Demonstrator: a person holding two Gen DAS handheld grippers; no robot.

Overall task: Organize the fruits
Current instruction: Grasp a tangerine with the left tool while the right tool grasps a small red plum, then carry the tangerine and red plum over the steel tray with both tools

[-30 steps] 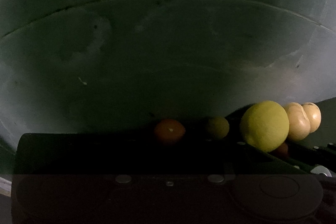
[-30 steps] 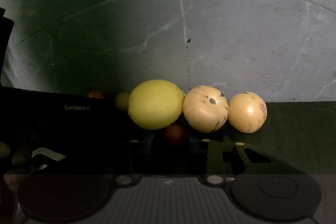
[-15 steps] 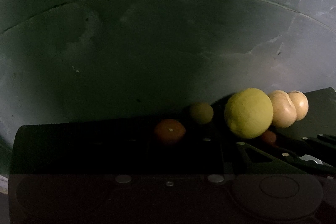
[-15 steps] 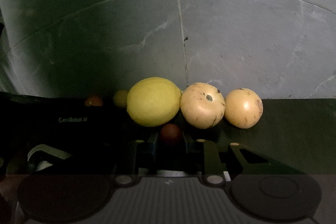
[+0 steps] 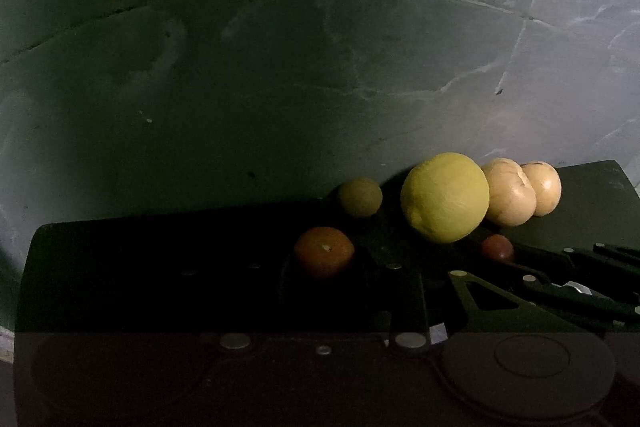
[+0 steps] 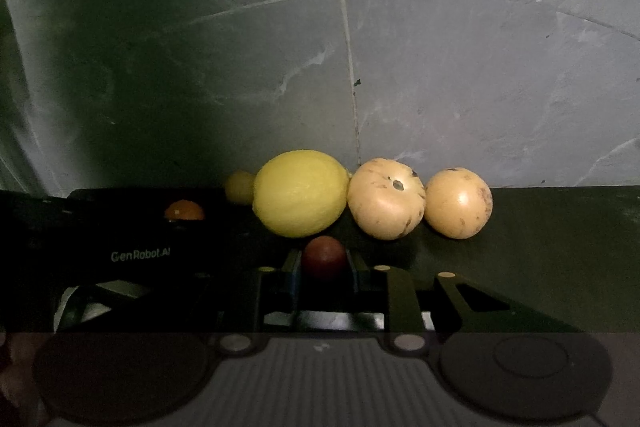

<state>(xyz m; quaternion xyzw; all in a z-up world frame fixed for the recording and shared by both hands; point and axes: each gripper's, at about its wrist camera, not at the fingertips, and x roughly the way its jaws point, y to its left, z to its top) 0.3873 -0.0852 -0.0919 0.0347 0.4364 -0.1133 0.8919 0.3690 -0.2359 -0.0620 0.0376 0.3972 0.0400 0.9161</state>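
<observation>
A large yellow lemon [image 6: 300, 193] and two beige fruits [image 6: 386, 203] [image 6: 458, 203] sit in a row against the wall on the dark table [image 6: 560, 247]. A small yellow-green fruit [image 5: 360, 197] lies left of the lemon. My left gripper [image 5: 324, 261] is shut on a small orange fruit [image 5: 324, 251], low over the table in front of the yellow-green fruit. My right gripper [image 6: 323, 265] is shut on a small dark red fruit [image 6: 324, 258], just in front of the lemon. The left gripper's fingers are lost in shadow.
A grey marbled tile wall [image 6: 460, 75] rises right behind the fruit row. The left gripper's black body [image 6: 140, 254] fills the left of the right wrist view, close beside the right gripper. The table's left end [image 5: 38, 239] shows in the left wrist view.
In the left wrist view the fruit row has slid left and up and the right gripper shows more. Both grippers have kept their fruits. The right wrist view has hardly shifted.
</observation>
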